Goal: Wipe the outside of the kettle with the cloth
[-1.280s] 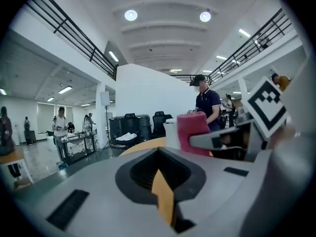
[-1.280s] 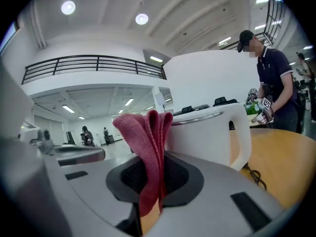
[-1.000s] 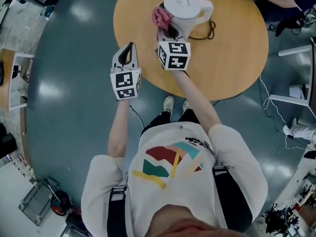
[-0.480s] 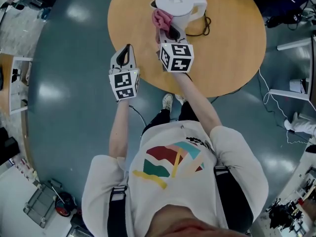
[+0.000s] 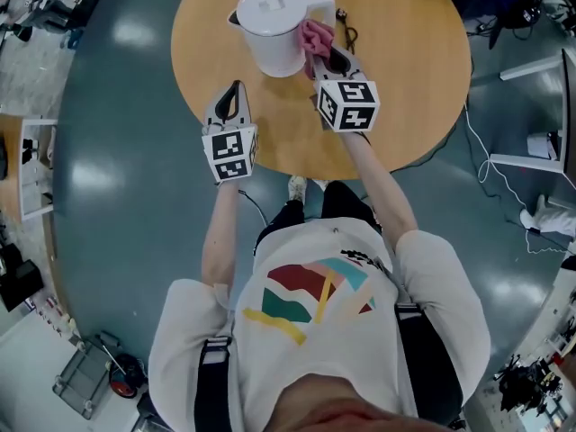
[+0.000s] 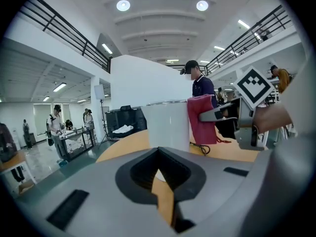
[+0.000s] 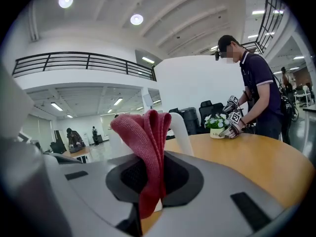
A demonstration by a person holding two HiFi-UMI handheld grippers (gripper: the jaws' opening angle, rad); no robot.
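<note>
A white kettle [image 5: 274, 27] stands on the round wooden table [image 5: 414, 88]. My right gripper [image 5: 330, 58] is shut on a pink cloth [image 5: 317, 36], which lies against the kettle's right side, just below its handle [image 5: 320, 1]. In the right gripper view the cloth [image 7: 145, 142] sticks up out of the jaws, with the kettle's handle [image 7: 180, 128] right behind it. My left gripper [image 5: 236, 88] is shut and holds nothing; it hovers at the table's near edge, short of the kettle. In the left gripper view the kettle [image 6: 168, 125] and cloth [image 6: 200, 118] are straight ahead.
A dark cable [image 5: 346, 34] lies on the table behind the kettle. Across the table another person [image 7: 256, 93] handles grippers beside a small flower pot [image 7: 217, 124]. Grey floor [image 5: 126, 151] surrounds the table.
My right gripper has carried the cloth from the kettle's left front round to its right side by the handle. The left gripper now sits closer below the kettle.
</note>
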